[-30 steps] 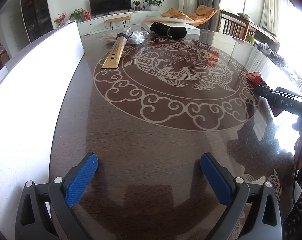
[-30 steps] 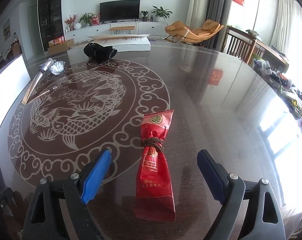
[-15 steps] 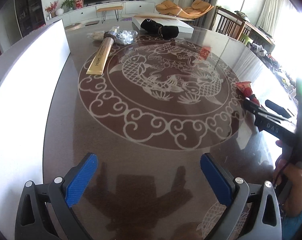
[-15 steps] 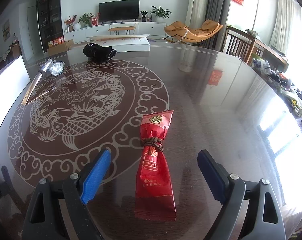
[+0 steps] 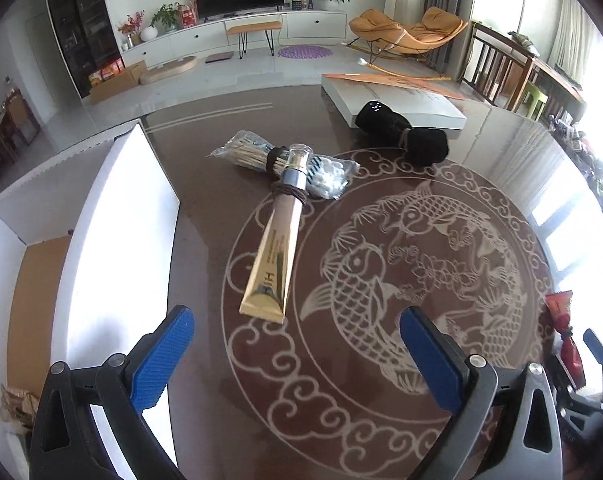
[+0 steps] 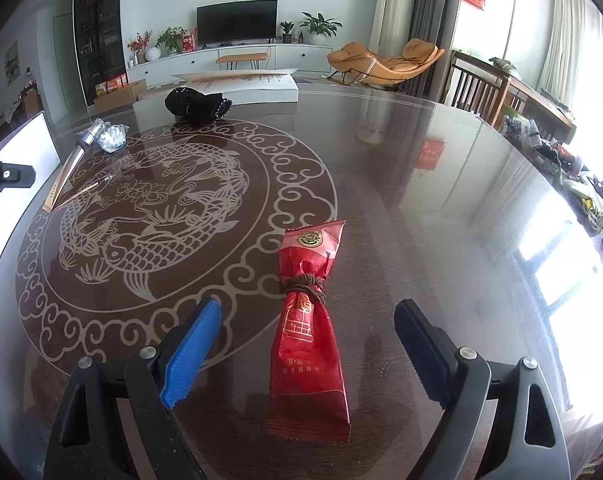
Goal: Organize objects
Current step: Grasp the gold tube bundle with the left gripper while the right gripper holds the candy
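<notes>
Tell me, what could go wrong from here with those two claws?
The gold tube is tied by cord to the cotton-swab packet, so the open left claw lifting it may drag or swing the packet. The red packet lies flat on the glossy table; the open right claw might slide it or crush it.

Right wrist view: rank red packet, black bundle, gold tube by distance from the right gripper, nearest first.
From the right gripper:
1. Red packet, between the open fingers, centre.
2. Gold tube, far left on the table.
3. Black bundle, far side, left of centre.
</notes>
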### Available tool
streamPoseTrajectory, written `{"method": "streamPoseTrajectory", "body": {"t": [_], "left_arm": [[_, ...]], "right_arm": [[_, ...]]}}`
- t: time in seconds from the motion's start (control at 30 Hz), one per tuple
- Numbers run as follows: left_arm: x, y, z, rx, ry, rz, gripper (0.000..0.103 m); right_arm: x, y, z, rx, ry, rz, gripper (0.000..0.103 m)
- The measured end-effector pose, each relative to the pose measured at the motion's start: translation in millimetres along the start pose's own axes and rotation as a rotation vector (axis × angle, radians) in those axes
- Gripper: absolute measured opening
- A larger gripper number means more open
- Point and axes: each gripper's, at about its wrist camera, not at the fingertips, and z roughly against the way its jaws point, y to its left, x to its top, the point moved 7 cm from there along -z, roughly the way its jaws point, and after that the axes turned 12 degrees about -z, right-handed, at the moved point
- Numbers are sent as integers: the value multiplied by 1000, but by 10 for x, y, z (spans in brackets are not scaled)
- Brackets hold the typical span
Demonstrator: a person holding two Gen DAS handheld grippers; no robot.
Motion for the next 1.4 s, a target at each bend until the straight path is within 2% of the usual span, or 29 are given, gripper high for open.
{"method": "streamPoseTrajectory", "body": {"t": [0.17,0.37,0.43,0.5,0.57,0.67,0.73,0.83,1.0,1.1,1.2,1.23,1.27,1.3,1.33,1.4], "left_arm": [[270,222,-562,25,24,59,103],[400,297,-915,14,15,73,102],[416,257,-864,20,-30,49,82],[420,203,-789,20,-52,43,30],[374,98,-731,6,-45,29,25],[198,-129,-595,28,-65,-9,26],[24,-280,-471,28,-75,1,26],[-304,-504,-246,26,-75,17,25],[-892,-850,148,-2,-79,-17,25],[-1174,-914,301,-21,-102,-20,25],[-1259,-932,346,-14,-137,-48,29],[-1261,-934,347,3,-140,-62,41],[-1255,-911,347,33,-139,-68,65],[-1263,-889,322,48,-126,-68,95],[-1272,-858,280,40,-103,-54,102],[-1268,-812,232,-8,-88,-20,103]], "right_arm": [[-2,-2,-3,-3,-1,-2,89],[-5,2,-2,-1,2,3,89],[-8,9,-5,2,5,4,89],[-6,6,-9,9,8,2,89],[-5,-1,-17,16,11,-4,89],[0,-16,-20,24,13,-14,89],[1,-20,-17,28,12,-18,89],[1,-24,-15,34,13,-27,89],[0,-49,-4,47,12,-46,89],[2,-50,-4,45,12,-46,89],[1,-48,-3,42,9,-44,89],[1,-51,0,42,8,-44,89],[1,-52,3,43,7,-45,89],[2,-56,5,44,6,-47,89],[5,-61,5,45,6,-48,89],[12,-68,3,45,6,-51,89]]}}
